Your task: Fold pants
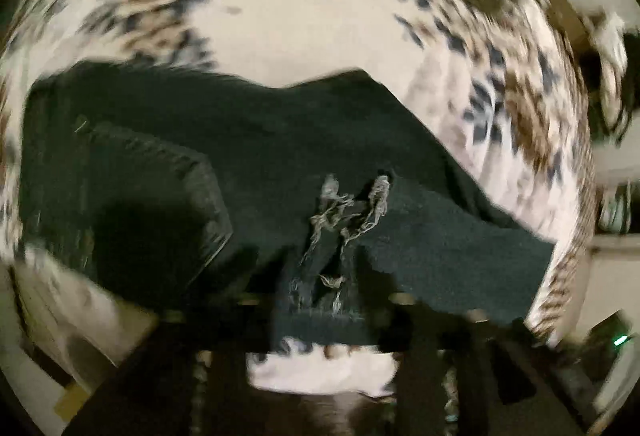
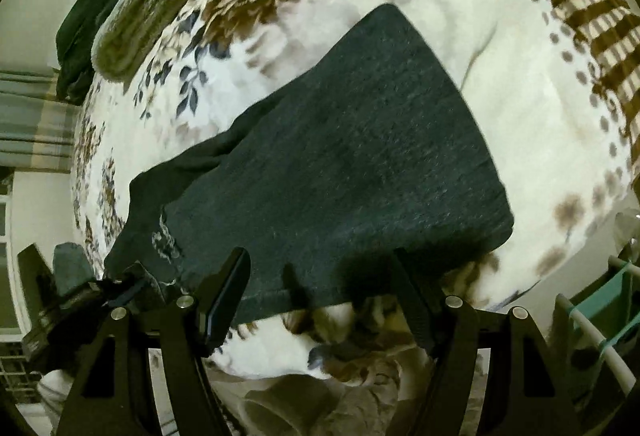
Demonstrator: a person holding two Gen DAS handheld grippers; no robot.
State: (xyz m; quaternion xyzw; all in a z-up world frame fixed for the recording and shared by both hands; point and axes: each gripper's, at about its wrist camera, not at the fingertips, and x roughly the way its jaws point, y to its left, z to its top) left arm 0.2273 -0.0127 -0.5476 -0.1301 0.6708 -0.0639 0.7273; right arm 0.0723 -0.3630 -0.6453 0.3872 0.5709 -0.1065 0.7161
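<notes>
- So, the right claw [image 2: 320, 300] is spread wide, hovering right at the near hem of the pants [image 2: 340, 155], with nothing pinched between its fingers [image 2: 224, 296].
- Left claw [image 1: 344, 236]: honestly can't tell whether it's gripping. That view is smeared with blur, and frayed, thready denim is draped right over where the fingers should be. It sits at the ragged hem end.
- The pants themselves are dark and already doubled into a compact slab, lying flat on the flowery bedspread [image 2: 460, 15]. In the right view one looser layer sticks out on the left side.
- My read is the fold is mostly done and this is the tidy-up or the last fold over.
- To do it well, I'd pinch both near corners through all the layers, not just the top one, lift evenly and lay it over so the edges line up.
- Watch that frayed hem, the threads look snaggy. Tuck the stray layer in first, or it'll bunch.
</notes>
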